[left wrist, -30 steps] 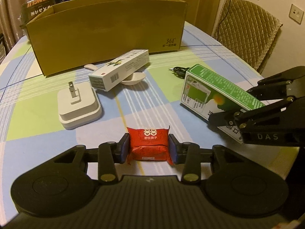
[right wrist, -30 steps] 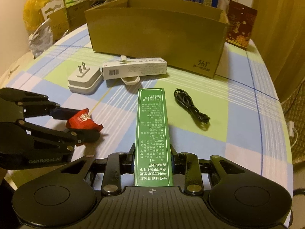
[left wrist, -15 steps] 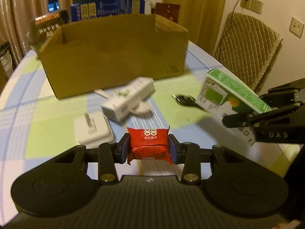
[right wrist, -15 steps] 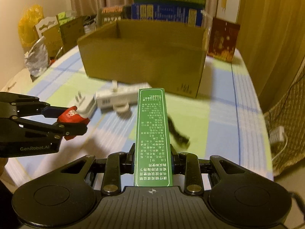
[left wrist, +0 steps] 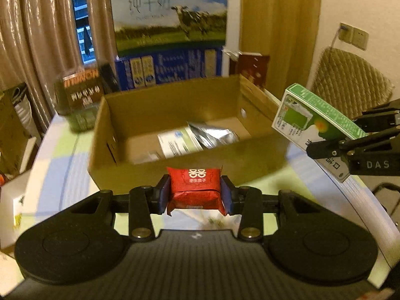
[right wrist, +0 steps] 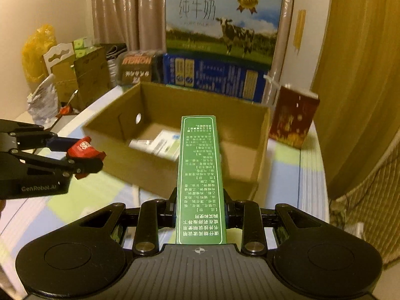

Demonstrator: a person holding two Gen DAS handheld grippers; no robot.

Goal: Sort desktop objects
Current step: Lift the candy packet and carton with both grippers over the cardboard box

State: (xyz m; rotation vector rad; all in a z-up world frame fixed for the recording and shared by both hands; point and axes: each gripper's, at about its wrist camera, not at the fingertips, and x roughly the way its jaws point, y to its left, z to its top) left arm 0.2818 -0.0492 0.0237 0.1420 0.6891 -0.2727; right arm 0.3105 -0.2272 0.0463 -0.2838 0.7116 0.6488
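My left gripper (left wrist: 195,195) is shut on a red foil packet (left wrist: 196,187) and holds it in the air just in front of the open cardboard box (left wrist: 140,175). My right gripper (right wrist: 199,206) is shut on a long green medicine box (right wrist: 198,175), raised before the cardboard box's front wall (right wrist: 140,167). The green box also shows at the right of the left wrist view (left wrist: 317,125), and the red packet at the left of the right wrist view (right wrist: 83,147). Inside the cardboard box lie a silver pouch (left wrist: 215,136) and white packs (right wrist: 160,145).
Behind the cardboard box stand a large milk carton (right wrist: 222,25), a blue carton (right wrist: 215,77) and a dark red box (right wrist: 292,117). A quilted chair (left wrist: 350,85) is at the right. A white box (left wrist: 10,210) sits at the table's left edge. The checked tablecloth (right wrist: 285,175) surrounds the box.
Both grippers have risen and moved forward towards the cardboard box, so its inside now shows. The charger, white tube box and cable on the table have dropped out of view.
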